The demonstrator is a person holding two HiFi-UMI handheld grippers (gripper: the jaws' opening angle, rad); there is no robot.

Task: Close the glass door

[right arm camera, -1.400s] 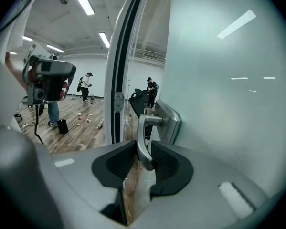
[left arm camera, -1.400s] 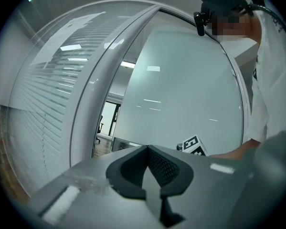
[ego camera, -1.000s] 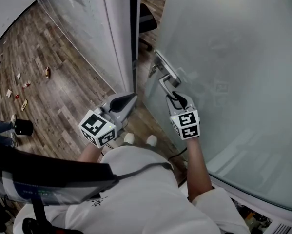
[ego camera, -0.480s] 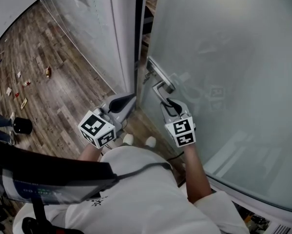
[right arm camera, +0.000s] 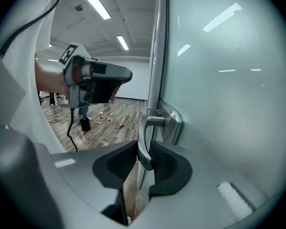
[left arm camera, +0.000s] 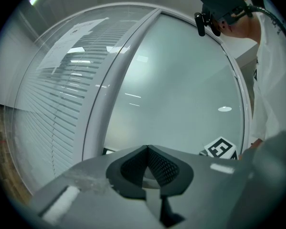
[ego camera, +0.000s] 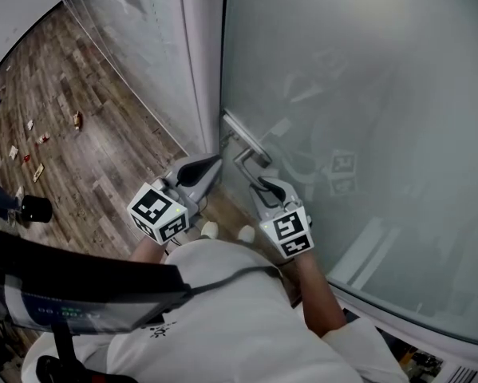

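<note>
Glass door (ego camera: 366,94): frosted, upright, edge close beside white frame post (ego camera: 203,62), thin dark gap between.
Lever handle (ego camera: 250,156): metal, mounted near door's free edge.
Right claw (ego camera: 267,187): set round lever handle, pads just now closing in, not clamped; handle against one pad, slight gap at other.
Left claw (ego camera: 215,161): pressed together, empty, just beside frame post, above wooden floor (ego camera: 87,158).
</note>
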